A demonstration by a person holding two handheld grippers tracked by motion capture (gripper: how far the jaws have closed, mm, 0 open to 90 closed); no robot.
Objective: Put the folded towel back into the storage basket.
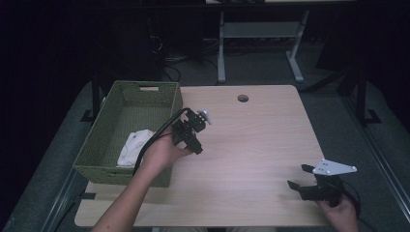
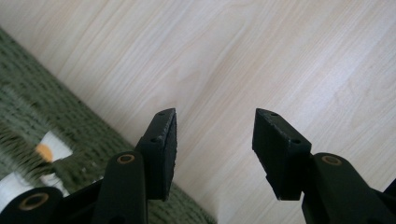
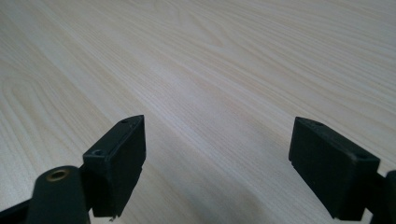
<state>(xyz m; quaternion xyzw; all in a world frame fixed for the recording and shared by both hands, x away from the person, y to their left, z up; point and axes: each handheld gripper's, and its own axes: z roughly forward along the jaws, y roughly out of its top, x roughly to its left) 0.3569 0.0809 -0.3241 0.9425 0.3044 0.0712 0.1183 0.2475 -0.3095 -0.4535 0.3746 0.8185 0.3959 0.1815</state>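
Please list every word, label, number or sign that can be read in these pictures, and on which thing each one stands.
None can be read: the basket, the white cloth in it, the table and both grippers bear no legible text.

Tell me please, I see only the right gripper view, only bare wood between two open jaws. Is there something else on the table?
Observer: Yes, a green woven basket stands at the table's left edge.
Operator: Is it empty?
Observer: No, a white cloth lies inside.
Operator: Where is the left gripper?
Observer: Just right of the basket, jaws open, nothing between them.
Operator: And my gripper?
Observer: The right gripper sits near the table's front right corner.
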